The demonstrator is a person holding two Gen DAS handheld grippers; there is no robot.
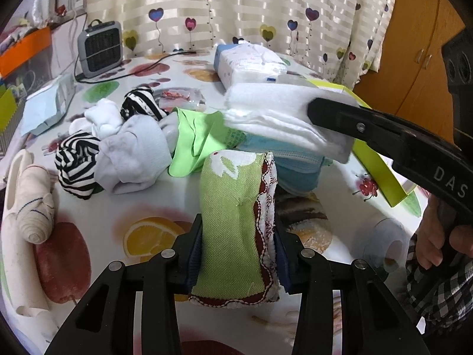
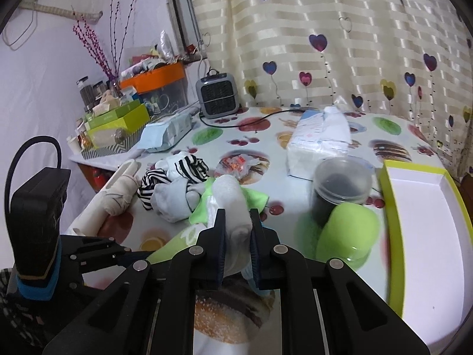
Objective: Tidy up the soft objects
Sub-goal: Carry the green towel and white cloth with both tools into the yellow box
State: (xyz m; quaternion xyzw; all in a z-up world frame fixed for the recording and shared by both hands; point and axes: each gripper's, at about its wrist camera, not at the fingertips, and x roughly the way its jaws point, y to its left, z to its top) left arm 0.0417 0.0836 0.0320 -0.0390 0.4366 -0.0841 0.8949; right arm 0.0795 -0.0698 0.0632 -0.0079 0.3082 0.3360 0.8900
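Green cloth (image 1: 233,230): a folded woven piece, light green with a dark red, white-stitched border, stood upright above the fruit-print table (image 1: 142,207).
Left gripper (image 1: 238,251): clamped on that cloth's lower half, angled down toward the table.
White pad (image 1: 275,118): a thick, soft folded stack, held above the blue and green cloths by the yellow-green box (image 2: 425,230).
Right gripper (image 2: 238,230): shut tight on the white pad, pointing down and forward.
Sock pile (image 1: 118,142): striped and white socks lay heaped left of both.
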